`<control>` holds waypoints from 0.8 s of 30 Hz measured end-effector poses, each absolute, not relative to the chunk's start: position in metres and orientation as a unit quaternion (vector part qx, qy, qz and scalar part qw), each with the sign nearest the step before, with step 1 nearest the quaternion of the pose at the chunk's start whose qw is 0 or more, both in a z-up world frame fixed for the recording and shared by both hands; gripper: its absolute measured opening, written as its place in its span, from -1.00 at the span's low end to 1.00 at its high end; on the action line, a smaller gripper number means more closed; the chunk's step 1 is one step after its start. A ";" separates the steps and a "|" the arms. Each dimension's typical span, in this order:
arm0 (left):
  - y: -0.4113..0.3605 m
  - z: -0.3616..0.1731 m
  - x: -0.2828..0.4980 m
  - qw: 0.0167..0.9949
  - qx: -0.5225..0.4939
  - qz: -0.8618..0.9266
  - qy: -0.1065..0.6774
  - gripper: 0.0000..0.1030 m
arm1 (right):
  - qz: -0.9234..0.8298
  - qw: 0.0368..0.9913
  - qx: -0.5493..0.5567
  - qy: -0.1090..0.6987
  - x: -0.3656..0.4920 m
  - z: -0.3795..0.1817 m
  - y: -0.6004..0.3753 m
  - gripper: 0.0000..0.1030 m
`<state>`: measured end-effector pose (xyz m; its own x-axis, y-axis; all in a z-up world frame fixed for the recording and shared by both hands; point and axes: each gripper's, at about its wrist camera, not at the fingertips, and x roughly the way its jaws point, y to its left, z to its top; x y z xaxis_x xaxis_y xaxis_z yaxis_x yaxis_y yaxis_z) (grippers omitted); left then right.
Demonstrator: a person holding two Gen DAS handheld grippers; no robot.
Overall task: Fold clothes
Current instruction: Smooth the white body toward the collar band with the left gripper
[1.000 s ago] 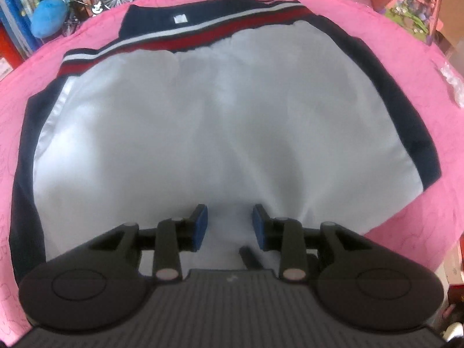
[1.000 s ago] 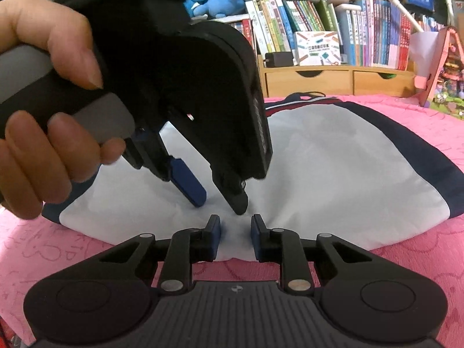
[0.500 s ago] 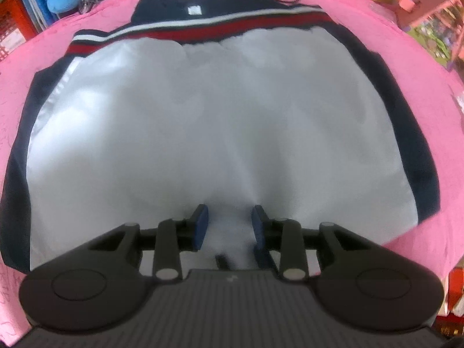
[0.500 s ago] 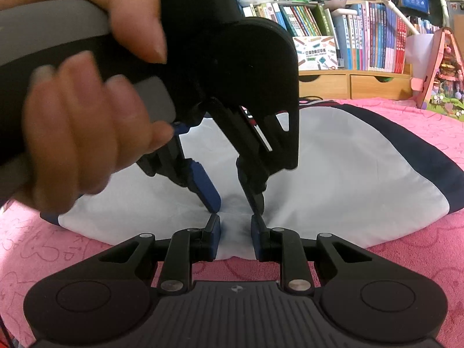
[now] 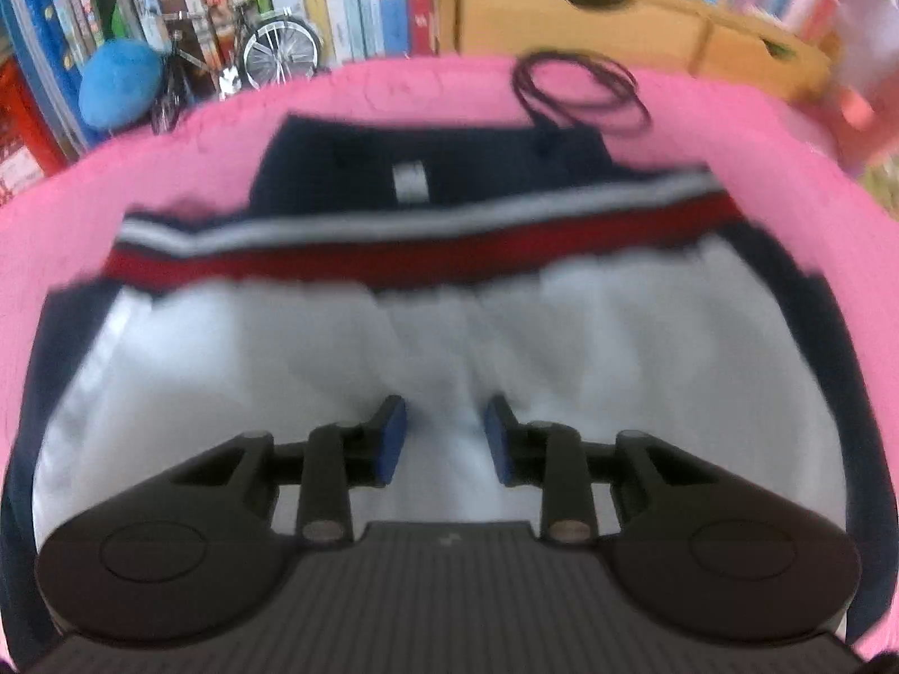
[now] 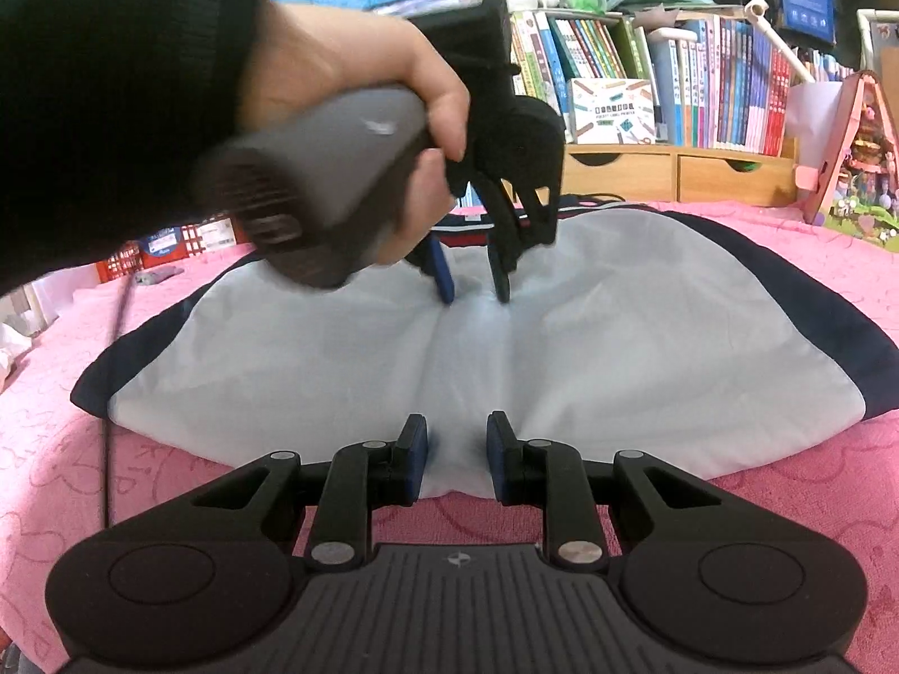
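Since a second ago the left claw has travelled from the near hem, just ahead of the right claw, up the middle of the garment toward its red-and-white striped band.

Pink textured surface carries everything. White fabric garment with navy side panels and navy collar lies spread flat on it, hem nearest, collar farthest.

Left claw: jaws narrow with a gap, tips down on a raised ridge of white cloth at mid-panel; whether the pads pinch it, cannot tell. Right claw: jaws narrow, straddling the near hem edge; pad contact not clear either.

Handling judgement: light, limp, thin, likely a little slippery; it will sag and wrinkle when lifted. Best hold is a pinched ridge or the hem edge, both layers together.
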<state>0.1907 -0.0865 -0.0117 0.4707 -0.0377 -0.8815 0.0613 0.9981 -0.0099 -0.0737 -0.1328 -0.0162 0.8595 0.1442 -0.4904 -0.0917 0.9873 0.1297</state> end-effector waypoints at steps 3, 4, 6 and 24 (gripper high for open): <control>-0.083 -0.013 0.205 0.865 0.001 -0.025 0.501 -0.44 | 0.060 0.963 0.049 0.257 -0.077 -0.017 -0.131 -0.53; -0.083 -0.014 0.208 0.868 -0.002 -0.023 0.495 -0.45 | 0.060 0.963 0.049 0.257 -0.077 -0.017 -0.130 -0.53; -0.084 -0.015 0.212 0.873 -0.001 -0.021 0.487 -0.45 | 0.059 0.964 0.049 0.256 -0.078 -0.017 -0.130 -0.53; -0.101 0.011 0.078 0.839 0.088 -0.122 0.524 -0.47 | 0.058 0.964 0.053 0.253 -0.076 -0.016 -0.133 -0.53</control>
<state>0.0784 -0.1006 0.0110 0.4220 -0.1124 -0.8996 0.2974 0.9545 0.0202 -0.0763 -0.1333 -0.0158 0.8648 0.1393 -0.4823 -0.0851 0.9875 0.1326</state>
